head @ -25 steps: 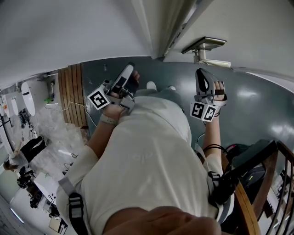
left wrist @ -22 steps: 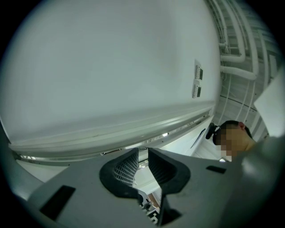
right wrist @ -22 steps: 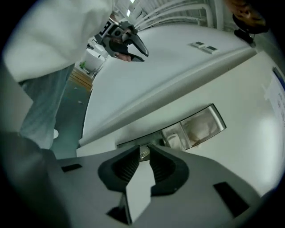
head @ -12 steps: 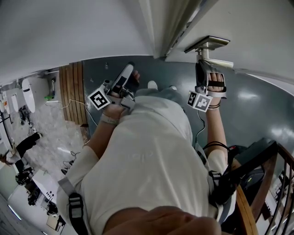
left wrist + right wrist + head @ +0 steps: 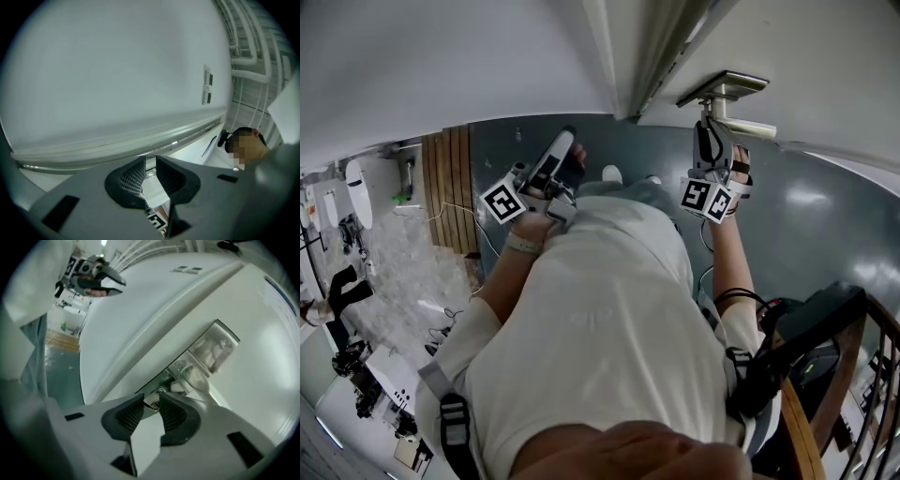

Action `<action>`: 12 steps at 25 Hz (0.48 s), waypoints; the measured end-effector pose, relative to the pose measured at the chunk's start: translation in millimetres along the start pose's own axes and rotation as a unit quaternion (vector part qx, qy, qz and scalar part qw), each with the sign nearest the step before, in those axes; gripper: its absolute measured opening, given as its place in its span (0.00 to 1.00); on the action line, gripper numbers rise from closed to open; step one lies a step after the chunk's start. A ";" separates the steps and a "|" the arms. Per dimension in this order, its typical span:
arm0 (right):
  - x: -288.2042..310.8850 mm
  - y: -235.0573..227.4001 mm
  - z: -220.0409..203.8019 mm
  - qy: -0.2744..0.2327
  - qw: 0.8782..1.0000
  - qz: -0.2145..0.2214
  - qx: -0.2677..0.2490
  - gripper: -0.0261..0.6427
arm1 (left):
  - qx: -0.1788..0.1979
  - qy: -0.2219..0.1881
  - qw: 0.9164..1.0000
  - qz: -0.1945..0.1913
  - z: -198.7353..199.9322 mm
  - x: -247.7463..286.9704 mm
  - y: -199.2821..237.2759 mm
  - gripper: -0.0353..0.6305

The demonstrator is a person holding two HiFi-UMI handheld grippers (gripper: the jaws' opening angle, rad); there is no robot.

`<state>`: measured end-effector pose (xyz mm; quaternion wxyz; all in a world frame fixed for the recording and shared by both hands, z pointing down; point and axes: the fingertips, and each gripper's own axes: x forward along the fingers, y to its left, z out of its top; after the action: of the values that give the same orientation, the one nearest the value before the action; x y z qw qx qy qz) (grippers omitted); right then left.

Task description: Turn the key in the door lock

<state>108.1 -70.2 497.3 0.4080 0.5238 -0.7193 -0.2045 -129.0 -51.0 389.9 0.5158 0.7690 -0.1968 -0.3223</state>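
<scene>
Handle (image 5: 209, 351) gleams, polished metal; key (image 5: 151, 401) shiny metal too; door (image 5: 262, 385) smooth, matt white; floor (image 5: 825, 211) glossy.

On your left a slatted wooden panel (image 5: 447, 192) lies at the grey floor's (image 5: 844, 225) edge (wooden railing (image 5: 800, 427) right).

The key (image 5: 151, 402) sits just beside the door handle (image 5: 208, 355), between the right gripper's (image 5: 150, 405) jaws.

A small silver key (image 5: 152, 402) sticks out of the shiny metal lock (image 5: 178, 374) on the white door (image 5: 262, 380). Only its flat head shows, slightly tilted, near the door's edge.
</scene>
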 end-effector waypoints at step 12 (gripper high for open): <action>1.8 -11.7 -1.9 -0.042 0.976 0.001 0.213 0.18 | -0.004 -0.006 1.000 0.001 1.5 -0.6 0.8 0.14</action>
<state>116.2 -75.9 490.7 0.2573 0.5887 -0.7633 -0.0680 -130.5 -52.0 390.5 0.5176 0.7650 -0.1995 -0.3271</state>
